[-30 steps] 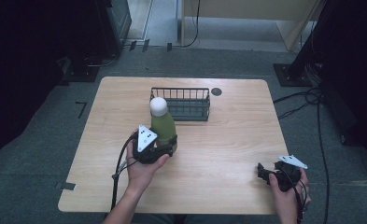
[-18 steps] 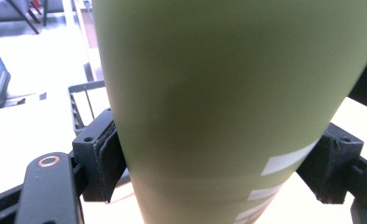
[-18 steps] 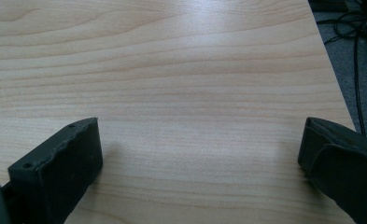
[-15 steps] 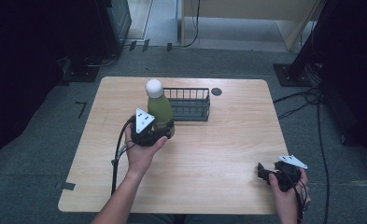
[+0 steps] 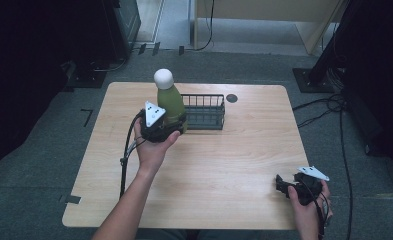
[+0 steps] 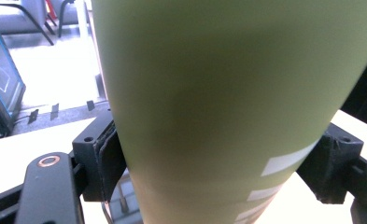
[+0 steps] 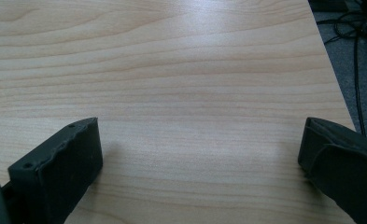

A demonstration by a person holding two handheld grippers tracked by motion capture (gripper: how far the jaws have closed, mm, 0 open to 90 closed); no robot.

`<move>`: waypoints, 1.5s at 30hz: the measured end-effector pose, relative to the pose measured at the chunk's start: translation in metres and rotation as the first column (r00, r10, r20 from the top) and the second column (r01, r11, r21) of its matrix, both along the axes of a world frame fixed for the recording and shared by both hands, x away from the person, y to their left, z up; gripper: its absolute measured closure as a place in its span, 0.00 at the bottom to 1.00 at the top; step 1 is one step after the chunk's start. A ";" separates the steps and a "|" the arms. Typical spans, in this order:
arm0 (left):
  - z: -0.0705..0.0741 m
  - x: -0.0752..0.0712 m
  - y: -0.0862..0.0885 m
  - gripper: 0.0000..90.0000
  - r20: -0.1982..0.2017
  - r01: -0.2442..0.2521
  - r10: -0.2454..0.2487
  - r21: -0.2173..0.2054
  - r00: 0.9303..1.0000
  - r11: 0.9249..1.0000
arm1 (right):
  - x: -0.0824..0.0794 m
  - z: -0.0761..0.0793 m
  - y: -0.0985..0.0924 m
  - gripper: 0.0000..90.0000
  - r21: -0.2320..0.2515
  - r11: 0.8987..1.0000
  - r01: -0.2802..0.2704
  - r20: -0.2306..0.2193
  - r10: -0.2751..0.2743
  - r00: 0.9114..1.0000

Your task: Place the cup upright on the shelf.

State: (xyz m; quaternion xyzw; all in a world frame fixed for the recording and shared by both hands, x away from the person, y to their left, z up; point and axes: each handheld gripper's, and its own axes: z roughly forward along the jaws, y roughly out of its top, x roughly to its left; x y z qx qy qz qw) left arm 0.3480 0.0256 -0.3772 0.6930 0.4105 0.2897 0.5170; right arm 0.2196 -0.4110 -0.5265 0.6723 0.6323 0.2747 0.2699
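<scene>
Left forearm reaches forward over the worktop; black left tongs (image 5: 176, 125) clamped tight, held level and raised. Right hand (image 5: 308, 200) low at the near right corner; black right tongs (image 7: 200, 168) gape wide.

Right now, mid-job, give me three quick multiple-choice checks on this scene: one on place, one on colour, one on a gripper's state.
1. Where is the wire basket?
A. near the table's far edge
B. at the table's near left corner
C. on the floor

2. What colour is the bottle's cap?
A. red
B. white
C. black

3. How do the right gripper's jaws stand?
A. shut on the bottle
B. shut on the basket
C. open with nothing between them

Answers: 1 A, the high view shows it towards the far edge; 2 B, a white round cap tops the green body; 3 C, bare table shows between the jaws.
</scene>
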 end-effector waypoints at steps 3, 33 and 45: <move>0.006 0.006 -0.001 0.23 0.006 -0.001 0.001 0.006 1.000 1.000 | 0.000 0.000 0.000 0.00 0.000 1.000 0.000 0.000 0.000 1.000; 0.014 0.075 -0.009 0.23 0.004 -0.084 0.084 -0.012 0.996 0.996 | 0.000 0.000 0.000 0.00 0.000 1.000 -0.001 0.000 0.001 1.000; -0.002 0.094 -0.013 0.23 -0.014 -0.102 0.102 0.001 0.995 0.995 | 0.000 0.000 0.000 0.00 -0.001 1.000 -0.001 0.000 0.001 1.000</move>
